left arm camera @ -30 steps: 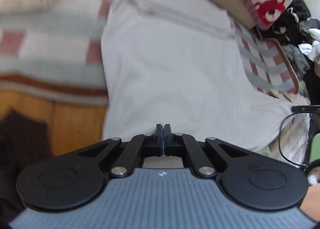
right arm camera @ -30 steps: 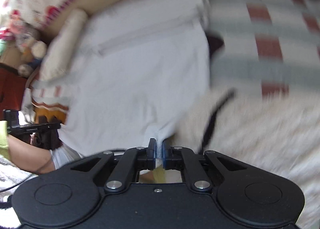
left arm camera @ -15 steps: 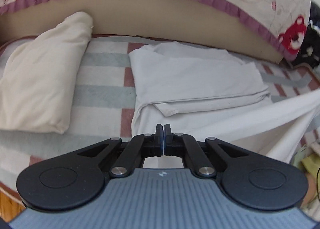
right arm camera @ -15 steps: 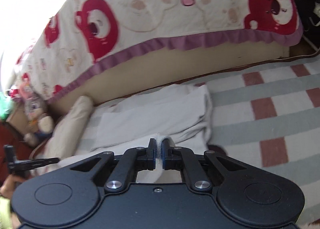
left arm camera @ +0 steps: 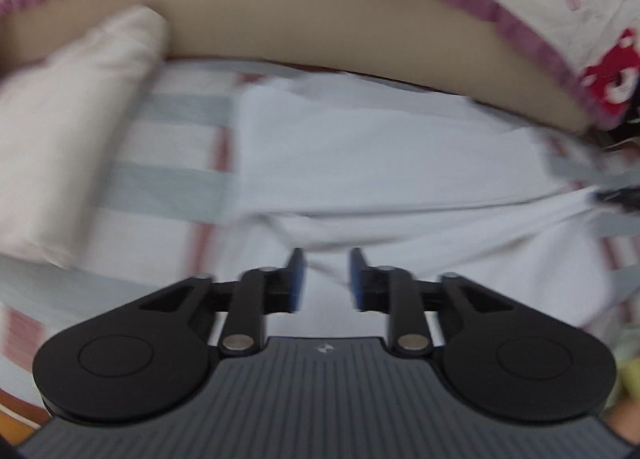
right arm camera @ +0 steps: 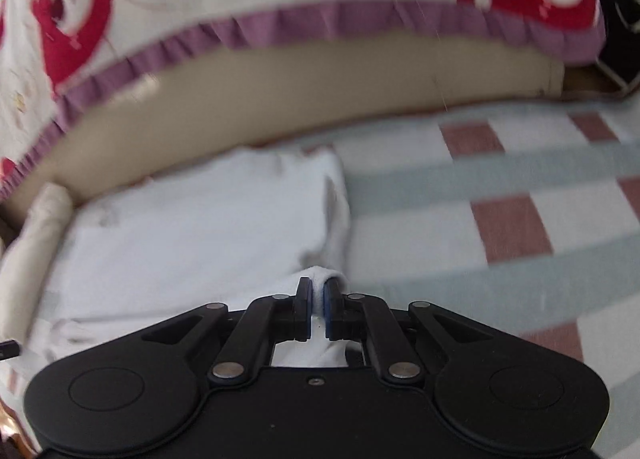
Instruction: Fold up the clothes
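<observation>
right hand-held gripper pinches white garment edge (left one just opening).

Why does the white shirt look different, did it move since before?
Yes. The white shirt was spread toward the camera; now its near part is folded toward the beige headboard. The left hand-held gripper has just been opening, releasing it.

A white garment is lying folded over on itself, spreading flat ahead of the left gripper, while one bunched corner of it is sitting pinched between the right gripper's pads.
</observation>
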### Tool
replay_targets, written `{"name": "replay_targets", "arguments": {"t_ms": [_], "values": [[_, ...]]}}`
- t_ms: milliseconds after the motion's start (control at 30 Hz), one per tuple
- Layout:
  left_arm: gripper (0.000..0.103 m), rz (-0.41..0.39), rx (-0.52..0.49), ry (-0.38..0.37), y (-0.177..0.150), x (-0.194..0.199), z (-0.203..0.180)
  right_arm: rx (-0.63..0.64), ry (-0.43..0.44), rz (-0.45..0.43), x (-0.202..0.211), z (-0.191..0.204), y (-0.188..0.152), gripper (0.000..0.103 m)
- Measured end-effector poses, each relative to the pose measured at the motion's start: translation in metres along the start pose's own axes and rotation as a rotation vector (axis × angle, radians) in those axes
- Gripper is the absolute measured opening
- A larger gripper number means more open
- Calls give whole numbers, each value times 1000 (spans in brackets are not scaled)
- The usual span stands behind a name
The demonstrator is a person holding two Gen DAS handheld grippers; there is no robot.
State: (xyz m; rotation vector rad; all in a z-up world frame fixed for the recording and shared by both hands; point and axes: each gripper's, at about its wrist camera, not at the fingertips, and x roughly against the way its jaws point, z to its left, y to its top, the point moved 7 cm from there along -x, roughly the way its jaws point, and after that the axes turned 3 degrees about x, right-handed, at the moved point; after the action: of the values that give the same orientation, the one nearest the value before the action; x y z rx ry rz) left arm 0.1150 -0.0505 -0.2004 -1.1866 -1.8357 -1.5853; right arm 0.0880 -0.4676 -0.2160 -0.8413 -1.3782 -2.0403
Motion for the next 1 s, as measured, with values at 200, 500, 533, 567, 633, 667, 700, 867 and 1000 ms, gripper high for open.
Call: {"name": "replay_targets", "arguments": {"t_ms": [200,500,533,567,633,667,700,867,1000], "values": [[67,145,-153,108,-23,-48,-48,-61,62,3,-4,-8,-4,9],[9,115,-145,113,-55,-24,-21,29,31,-10,-7,-9,-10,9],[8,83,-140,96,-55,-12,-18,48,17,-12,-8,-7,-9,9],[8,52,-126,75,-55,-1,-15,75,-4,-14,-9,-5,-9,12],[8,-1,-60,17,-55,19,-6,157,-80,-21,-9,0,-9,26],[8,-23,-24,-7,-55,28,-1,209,-128,-19,-9,2,-11,48],[8,-33,17,-25,-57,34,4,253,-183,-16,-8,2,-12,56],[8,-54,171,-154,-73,40,25,264,-171,-111,27,19,-12,48],[8,-31,254,-238,-87,35,34,313,230,-124,52,115,-21,48]]}}
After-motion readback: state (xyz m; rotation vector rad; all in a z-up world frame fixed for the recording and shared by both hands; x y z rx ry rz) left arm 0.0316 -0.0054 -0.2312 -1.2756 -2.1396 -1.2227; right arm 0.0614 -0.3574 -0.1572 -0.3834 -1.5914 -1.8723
